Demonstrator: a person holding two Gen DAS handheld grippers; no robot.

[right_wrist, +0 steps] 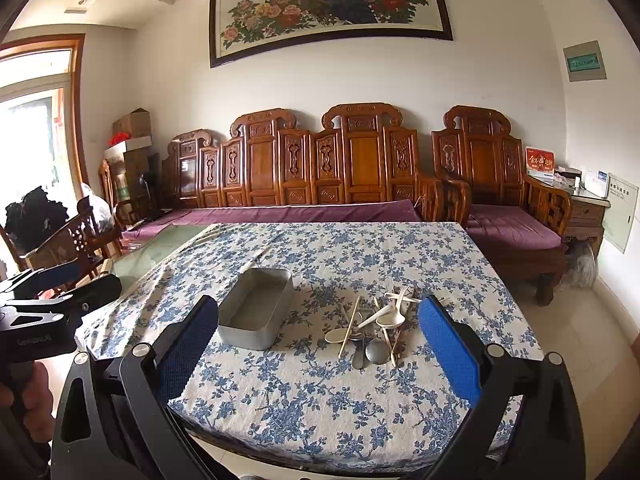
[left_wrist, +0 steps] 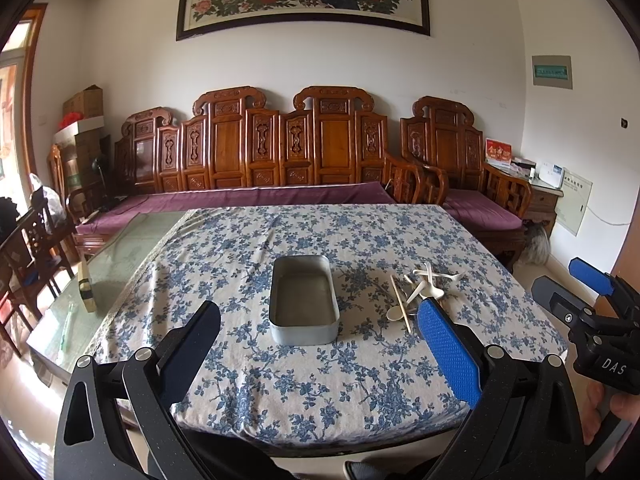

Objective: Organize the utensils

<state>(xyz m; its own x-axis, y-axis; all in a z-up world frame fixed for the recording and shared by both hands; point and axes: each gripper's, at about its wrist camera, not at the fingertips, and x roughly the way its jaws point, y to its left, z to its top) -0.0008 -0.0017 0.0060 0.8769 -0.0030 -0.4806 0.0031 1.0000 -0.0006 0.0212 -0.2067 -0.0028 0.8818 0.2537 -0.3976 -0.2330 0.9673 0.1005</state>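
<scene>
You held both claws, left claw [left_wrist: 316,344] and right claw [right_wrist: 318,338], spread apart and empty above the desk [right_wrist: 320,400], the jumbled utensils [right_wrist: 374,326] at centre frame not yet moved into the metal tin [right_wrist: 256,308].

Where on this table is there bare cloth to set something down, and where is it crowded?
Free: the tablecloth between the near edge and the tin, and the far half toward the sofa. Crowded: right of the tin, where the utensil pile lies.

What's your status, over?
Left gripper and right gripper open, holding nothing, above the near table edge. Metal tin empty. Utensil pile untouched beside it. Nothing in the way.
</scene>
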